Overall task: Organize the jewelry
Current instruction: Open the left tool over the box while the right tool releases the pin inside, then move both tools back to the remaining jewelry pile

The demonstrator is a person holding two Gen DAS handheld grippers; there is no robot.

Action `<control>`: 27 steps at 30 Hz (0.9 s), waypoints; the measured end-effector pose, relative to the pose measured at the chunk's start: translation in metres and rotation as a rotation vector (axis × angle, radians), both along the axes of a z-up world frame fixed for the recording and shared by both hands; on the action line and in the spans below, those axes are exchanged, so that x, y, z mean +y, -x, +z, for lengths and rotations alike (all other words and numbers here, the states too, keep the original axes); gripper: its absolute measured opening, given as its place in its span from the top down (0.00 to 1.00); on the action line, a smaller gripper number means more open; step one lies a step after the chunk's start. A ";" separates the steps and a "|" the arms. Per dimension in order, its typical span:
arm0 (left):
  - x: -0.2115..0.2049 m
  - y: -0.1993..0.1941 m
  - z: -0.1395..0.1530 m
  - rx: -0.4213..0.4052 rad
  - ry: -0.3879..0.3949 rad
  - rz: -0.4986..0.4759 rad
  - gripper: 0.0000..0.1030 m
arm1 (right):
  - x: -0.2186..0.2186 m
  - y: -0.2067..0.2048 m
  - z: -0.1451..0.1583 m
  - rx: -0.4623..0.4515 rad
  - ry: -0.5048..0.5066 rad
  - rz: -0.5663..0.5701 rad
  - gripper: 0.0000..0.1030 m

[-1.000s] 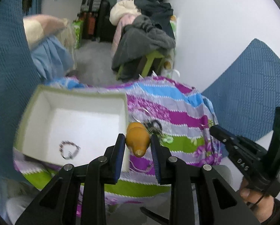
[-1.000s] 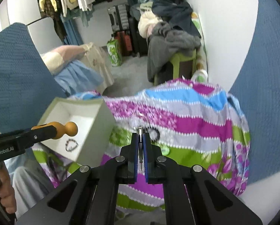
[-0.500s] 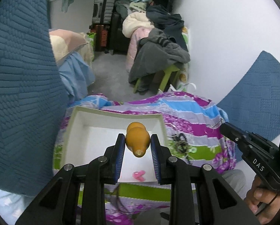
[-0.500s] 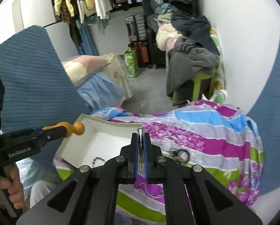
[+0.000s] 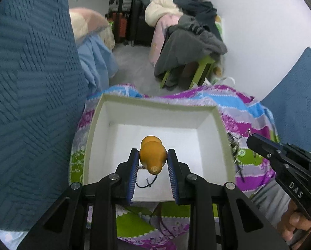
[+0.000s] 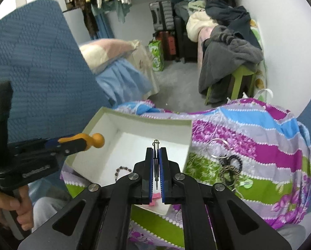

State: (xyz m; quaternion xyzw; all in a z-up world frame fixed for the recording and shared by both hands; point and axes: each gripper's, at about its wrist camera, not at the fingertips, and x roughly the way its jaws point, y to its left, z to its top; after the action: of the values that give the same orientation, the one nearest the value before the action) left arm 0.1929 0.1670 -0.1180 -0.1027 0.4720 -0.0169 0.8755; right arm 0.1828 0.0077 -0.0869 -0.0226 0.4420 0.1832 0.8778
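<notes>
A white open box (image 5: 155, 104) sits on the striped cloth. My left gripper (image 5: 153, 153) hangs over the box's inside, shut on an orange gourd-shaped pendant (image 5: 152, 160); a black cord (image 5: 145, 184) trails below it onto the box floor. In the right wrist view that pendant (image 6: 98, 140) sticks out over the box's left wall (image 6: 88, 129). My right gripper (image 6: 156, 152) is shut on a thin metal pin-like piece (image 6: 155, 143), above the box near its right wall. A beaded bracelet (image 6: 120, 169) and a pink item (image 6: 154, 196) lie in the box.
A pile of loose jewelry with a key ring (image 6: 217, 148) and dark bands (image 6: 232, 162) lies on the striped cloth (image 6: 259, 137) right of the box. A blue quilted cushion (image 5: 30, 104) rises on the left. A green stool piled with clothes (image 6: 234, 62) stands behind.
Both grippers have moved left from above the cloth to above the box, sinking a little. Each keeps hold of its item; the box now lies under both sets of tips.
</notes>
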 end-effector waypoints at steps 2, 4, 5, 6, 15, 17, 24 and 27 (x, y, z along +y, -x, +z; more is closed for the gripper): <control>0.002 -0.002 -0.012 0.017 0.002 0.001 0.73 | 0.007 -0.002 -0.012 0.023 0.010 0.027 0.96; 0.004 -0.004 -0.025 0.035 0.006 0.002 0.73 | 0.012 -0.004 -0.022 0.046 0.025 0.041 0.96; 0.005 -0.004 -0.031 0.044 0.009 0.002 0.73 | 0.015 -0.004 -0.027 0.053 0.033 0.046 0.96; 0.006 -0.005 -0.037 0.057 0.011 0.002 0.73 | 0.017 -0.004 -0.033 0.065 0.039 0.053 0.96; 0.007 0.000 -0.048 0.065 0.042 -0.010 0.72 | 0.016 -0.004 -0.051 0.144 -0.002 0.065 0.93; 0.006 0.001 -0.041 0.051 0.040 -0.016 0.72 | 0.014 -0.004 -0.044 0.131 -0.014 0.066 0.82; 0.001 0.014 -0.003 -0.038 -0.006 0.030 0.31 | 0.000 0.000 -0.009 0.067 -0.053 0.079 0.76; -0.004 0.021 0.015 -0.080 0.004 0.033 0.31 | -0.013 0.004 0.007 0.026 -0.061 0.071 0.76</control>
State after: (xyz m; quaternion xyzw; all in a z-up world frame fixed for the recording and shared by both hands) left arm 0.1715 0.1626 -0.1027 -0.1116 0.4347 -0.0078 0.8936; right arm 0.1789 -0.0049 -0.0795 -0.0091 0.4465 0.2282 0.8651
